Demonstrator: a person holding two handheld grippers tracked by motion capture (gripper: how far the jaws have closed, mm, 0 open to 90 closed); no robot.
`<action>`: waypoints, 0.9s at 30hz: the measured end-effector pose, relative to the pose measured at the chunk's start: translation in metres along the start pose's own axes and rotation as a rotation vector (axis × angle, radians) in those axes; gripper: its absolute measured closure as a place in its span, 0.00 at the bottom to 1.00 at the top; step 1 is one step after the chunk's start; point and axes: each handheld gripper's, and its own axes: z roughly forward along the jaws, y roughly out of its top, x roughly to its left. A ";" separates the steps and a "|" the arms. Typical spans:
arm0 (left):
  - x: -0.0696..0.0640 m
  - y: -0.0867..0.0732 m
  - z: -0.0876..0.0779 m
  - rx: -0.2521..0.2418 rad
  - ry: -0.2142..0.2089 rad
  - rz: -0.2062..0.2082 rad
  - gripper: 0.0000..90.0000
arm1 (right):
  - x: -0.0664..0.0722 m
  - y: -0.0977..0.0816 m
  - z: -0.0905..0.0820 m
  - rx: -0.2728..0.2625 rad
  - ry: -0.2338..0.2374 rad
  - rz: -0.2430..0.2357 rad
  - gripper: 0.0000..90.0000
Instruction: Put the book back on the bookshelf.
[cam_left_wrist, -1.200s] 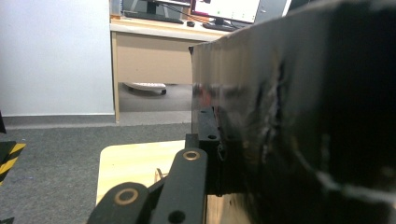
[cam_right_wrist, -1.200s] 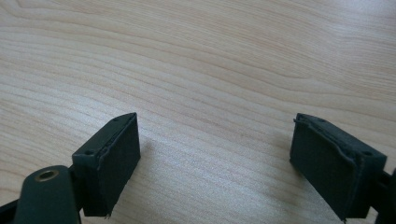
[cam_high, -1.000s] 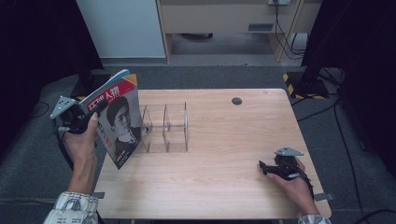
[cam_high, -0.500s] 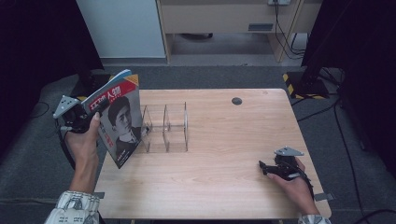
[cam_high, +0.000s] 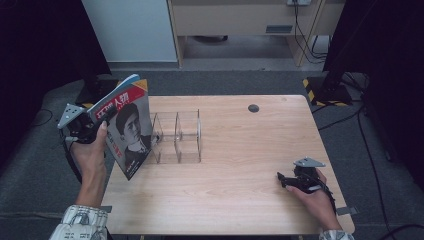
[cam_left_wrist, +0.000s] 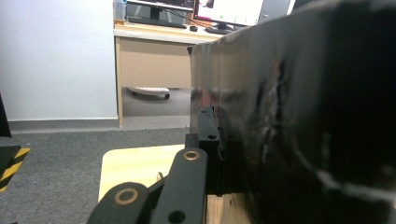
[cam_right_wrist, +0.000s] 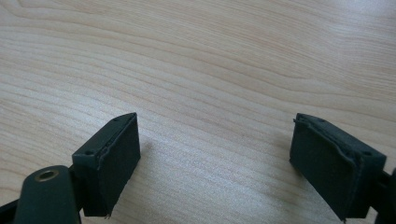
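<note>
We find the left gripper (cam_high: 102, 121) clamped on the magazine (cam_high: 127, 125), held upright beside the clear divider rack (cam_high: 177, 136), the right gripper (cam_high: 287, 180) wide open, empty; slippage risks toppling the rack.

Clear rack (cam_high: 177, 136) blocks table (cam_high: 240, 200) left-centre; magazine (cam_high: 128, 127) just beside; right half open.

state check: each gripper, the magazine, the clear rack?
left gripper: shut on the magazine's upper edge
right gripper: open, nothing between the jaws, low over the table
magazine: held up at the table's left edge, tilted, cover toward the camera
clear rack: upright on the table, slots empty
</note>
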 end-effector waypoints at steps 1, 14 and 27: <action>0.000 0.000 0.000 -0.001 -0.002 0.000 0.96 | 0.000 0.000 0.000 0.000 0.000 -0.001 0.18; -0.005 -0.009 0.006 -0.017 0.002 0.012 0.96 | 0.000 0.000 0.000 0.003 0.003 -0.004 0.18; -0.006 -0.017 0.009 -0.040 -0.011 0.013 0.96 | 0.000 0.000 -0.001 0.002 0.002 -0.004 0.18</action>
